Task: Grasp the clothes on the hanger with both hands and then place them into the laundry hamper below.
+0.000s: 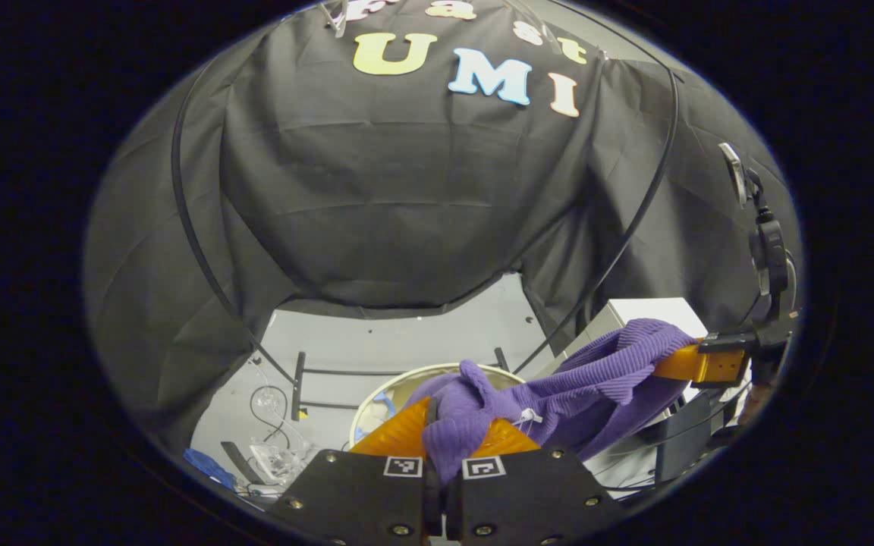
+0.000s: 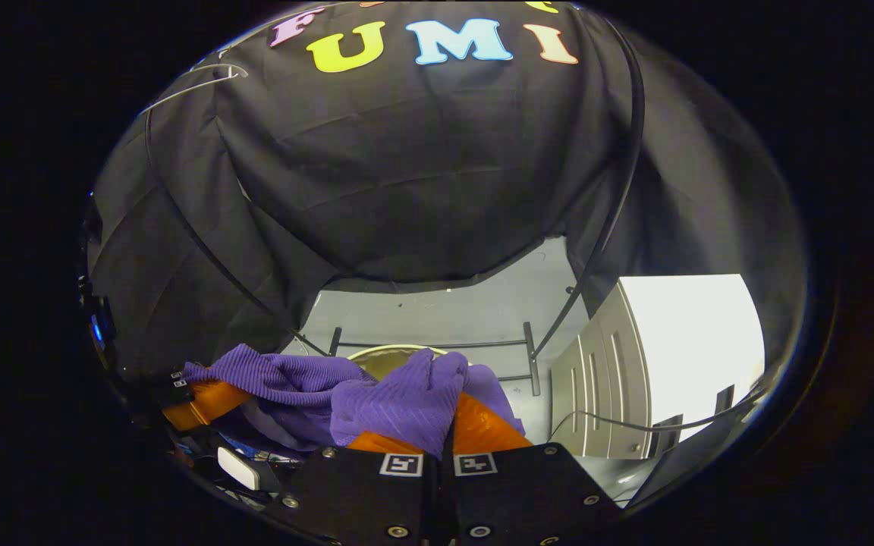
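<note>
Orange fingers (image 1: 407, 434) of the left gripper (image 1: 448, 444) sit closest to the lens in the left gripper view, pressed together on a bunched fold of the purple sweater (image 1: 558, 390), which spills up and over their tips. In the right gripper view the right gripper (image 2: 448, 432) does the same: its jaws are closed on another handful of the same knit, the fabric heaped over both fingertips.

Between the two grips the sweater hangs as a slack band, its long axis running from one gripper across to the other. From the left gripper it stretches off to the right, ending where the other gripper's orange finger (image 1: 691, 364) pokes out of the cloth; from the right gripper it runs off to the left in the same way.

Below and just beyond the sagging middle sits the hamper (image 1: 376, 394), a round pale rim on the grey floor (image 1: 407, 341), partly hidden by the cloth (its far edge also peeks over the sweater in the right gripper view (image 2: 384, 353)). So the garment is held in the air, above and slightly on the near side of the opening.

Both grippers look about equally near the rim. My judgement is that the coming move calls for carrying the band a little forward and down, then opening both jaws over the hamper. A white cabinet (image 2: 634, 364) stands off to the right, well apart.
</note>
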Demonstrator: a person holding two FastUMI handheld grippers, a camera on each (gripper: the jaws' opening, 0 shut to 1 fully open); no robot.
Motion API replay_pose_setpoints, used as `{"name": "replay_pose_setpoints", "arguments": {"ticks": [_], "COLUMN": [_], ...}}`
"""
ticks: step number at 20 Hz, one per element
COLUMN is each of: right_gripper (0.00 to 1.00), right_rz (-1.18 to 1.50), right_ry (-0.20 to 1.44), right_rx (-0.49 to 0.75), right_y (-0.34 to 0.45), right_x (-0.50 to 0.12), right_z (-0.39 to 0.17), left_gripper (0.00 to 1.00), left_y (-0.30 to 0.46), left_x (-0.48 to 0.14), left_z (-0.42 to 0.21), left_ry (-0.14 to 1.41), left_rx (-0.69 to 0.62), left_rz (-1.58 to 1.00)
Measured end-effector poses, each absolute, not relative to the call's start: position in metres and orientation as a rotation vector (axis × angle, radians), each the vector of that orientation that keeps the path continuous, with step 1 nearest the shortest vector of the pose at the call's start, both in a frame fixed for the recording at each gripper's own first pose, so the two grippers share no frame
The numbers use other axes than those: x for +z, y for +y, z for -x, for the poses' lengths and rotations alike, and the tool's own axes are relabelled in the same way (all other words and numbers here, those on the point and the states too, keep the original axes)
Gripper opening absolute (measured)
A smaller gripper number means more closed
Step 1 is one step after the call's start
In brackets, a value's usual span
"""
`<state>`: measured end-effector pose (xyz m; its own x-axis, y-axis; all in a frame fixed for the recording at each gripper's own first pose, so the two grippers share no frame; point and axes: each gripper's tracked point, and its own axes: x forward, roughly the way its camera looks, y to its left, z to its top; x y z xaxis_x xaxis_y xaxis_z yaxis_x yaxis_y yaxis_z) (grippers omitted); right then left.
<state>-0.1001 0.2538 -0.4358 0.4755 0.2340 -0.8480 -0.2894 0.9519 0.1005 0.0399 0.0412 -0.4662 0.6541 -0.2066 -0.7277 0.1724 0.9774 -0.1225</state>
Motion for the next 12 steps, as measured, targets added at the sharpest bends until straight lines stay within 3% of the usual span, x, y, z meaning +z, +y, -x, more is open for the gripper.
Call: {"name": "replay_pose_setpoints", "arguments": {"ticks": [12], "right_gripper": [0.03], "right_rz": [0.021], "right_ry": [1.058], "right_rx": [0.277], "right_y": [0.237], "right_x": [-0.429], "right_z": [0.117], "left_gripper": [0.04], "left_y": [0.036], "left_x": [-0.466], "left_z": [-0.030], "left_ry": [0.839], "left_rx": [-0.219], "left_rz": [0.069]}}
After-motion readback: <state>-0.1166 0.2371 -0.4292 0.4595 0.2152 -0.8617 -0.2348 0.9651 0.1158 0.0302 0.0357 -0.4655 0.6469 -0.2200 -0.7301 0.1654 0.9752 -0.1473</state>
